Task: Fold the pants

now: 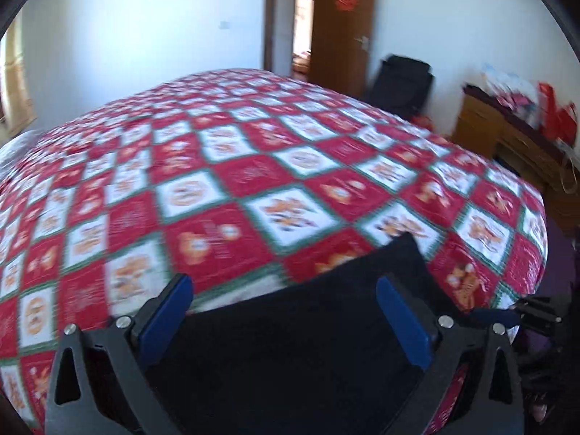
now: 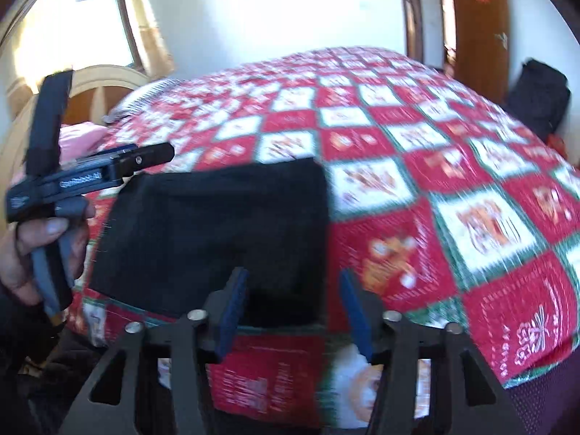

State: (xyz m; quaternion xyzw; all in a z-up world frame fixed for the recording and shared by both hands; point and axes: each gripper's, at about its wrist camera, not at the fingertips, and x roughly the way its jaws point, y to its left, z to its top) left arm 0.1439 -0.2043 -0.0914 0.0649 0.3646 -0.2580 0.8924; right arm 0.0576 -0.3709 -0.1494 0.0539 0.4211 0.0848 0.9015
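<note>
Both views are motion-blurred; fine detail of the bedspread cannot be read.

Pants (image 2: 217,232): a black folded rectangle lying flat on the bed (image 2: 417,166), near its front edge. In the right wrist view it fills the lower middle, from 9 o'clock to 12 o'clock of the right tool. In the left wrist view the same dark cloth (image 1: 308,344) sits at 6 o'clock, with one corner reaching toward 1 o'clock.

Left tool (image 1: 286,311): its blue pads stand wide apart above the pants and neither pad presses the cloth. Nothing is gripped. In the right wrist view the tool shows from the side at 9 o'clock (image 2: 145,156), held by a hand (image 2: 40,253) just beside the left edge of the pants.

Right tool (image 2: 293,311): the pads stand at a middling gap. The near edge of the pants lies by the left pad; the right pad is over the bedspread. No pad is seen pressing cloth, so nothing is held. In the left wrist view a dark tool part shows at the right edge, at 3 o'clock, too blurred to judge.

Surroundings: a red, white and green checked bedspread covers the bed. A brown door (image 1: 344,25) stands open at 12 o'clock, a black bag (image 1: 402,83) against the wall at 1 o'clock, a wooden dresser (image 1: 507,145) at 2 o'clock. A headboard (image 2: 98,90) and window (image 2: 90,29) appear at 10 o'clock in the right wrist view.
</note>
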